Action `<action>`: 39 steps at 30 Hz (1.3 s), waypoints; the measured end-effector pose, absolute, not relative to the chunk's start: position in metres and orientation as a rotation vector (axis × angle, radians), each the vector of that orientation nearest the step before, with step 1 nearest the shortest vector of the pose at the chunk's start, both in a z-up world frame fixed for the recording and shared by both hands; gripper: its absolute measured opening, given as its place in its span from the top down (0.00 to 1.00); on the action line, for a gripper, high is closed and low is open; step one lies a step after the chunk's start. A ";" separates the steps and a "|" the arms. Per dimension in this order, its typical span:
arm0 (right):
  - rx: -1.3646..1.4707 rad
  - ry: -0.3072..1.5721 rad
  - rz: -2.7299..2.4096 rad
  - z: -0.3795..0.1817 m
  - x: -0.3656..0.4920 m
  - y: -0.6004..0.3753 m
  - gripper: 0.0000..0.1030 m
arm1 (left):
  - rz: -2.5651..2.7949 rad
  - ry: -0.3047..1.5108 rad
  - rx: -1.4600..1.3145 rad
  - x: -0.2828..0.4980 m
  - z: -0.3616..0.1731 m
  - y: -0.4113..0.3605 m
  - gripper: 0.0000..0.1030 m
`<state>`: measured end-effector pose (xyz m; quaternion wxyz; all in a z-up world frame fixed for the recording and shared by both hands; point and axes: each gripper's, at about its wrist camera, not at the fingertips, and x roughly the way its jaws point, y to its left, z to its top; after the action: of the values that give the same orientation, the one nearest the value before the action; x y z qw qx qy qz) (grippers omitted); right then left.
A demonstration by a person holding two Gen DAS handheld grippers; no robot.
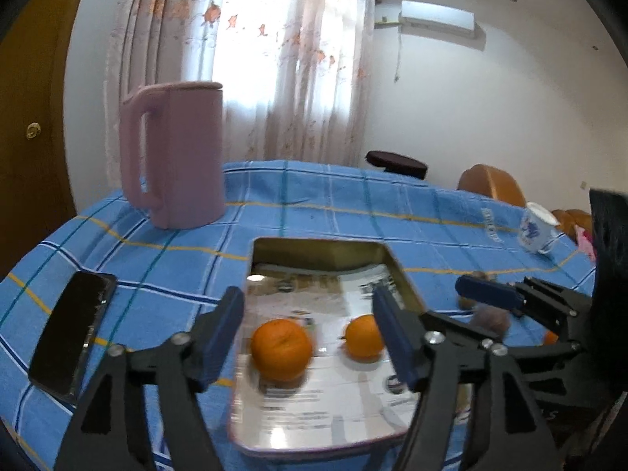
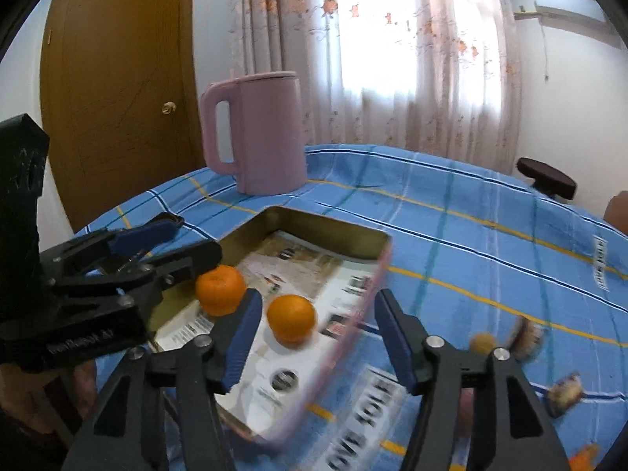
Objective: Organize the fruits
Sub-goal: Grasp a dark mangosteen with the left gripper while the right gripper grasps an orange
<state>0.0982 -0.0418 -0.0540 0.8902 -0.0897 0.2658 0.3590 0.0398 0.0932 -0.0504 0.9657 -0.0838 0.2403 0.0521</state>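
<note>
A rectangular metal tray [image 1: 325, 249] lined with printed paper sits on the blue checked tablecloth and holds two oranges: a larger one [image 1: 281, 348] and a smaller one [image 1: 364, 336]. My left gripper [image 1: 310, 337] is open and empty, just above the tray's near part, with both oranges between its fingers. In the right wrist view the tray [image 2: 333, 227] and the two oranges [image 2: 220, 289] [image 2: 291, 324] lie ahead to the left. My right gripper [image 2: 318, 337] is open and empty over the tray's right rim. Small brownish fruits [image 2: 528, 339] lie blurred on the cloth to its right.
A pink kettle [image 1: 174, 157] stands at the table's far left. A black phone [image 1: 74, 329] lies left of the tray. A white-and-blue mug [image 1: 535, 233] stands at the far right. A dark stool [image 1: 396, 163] and brown chair stand beyond the table.
</note>
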 end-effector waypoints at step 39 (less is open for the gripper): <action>-0.214 0.700 0.316 -0.099 0.083 -0.218 0.66 | -0.392 0.746 0.037 0.057 -0.096 -0.088 0.60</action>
<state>0.0834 -0.2181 -0.0987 0.9215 -0.1041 0.3410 0.1536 0.0569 -0.0876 -0.0958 0.9124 0.0179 0.3620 -0.1903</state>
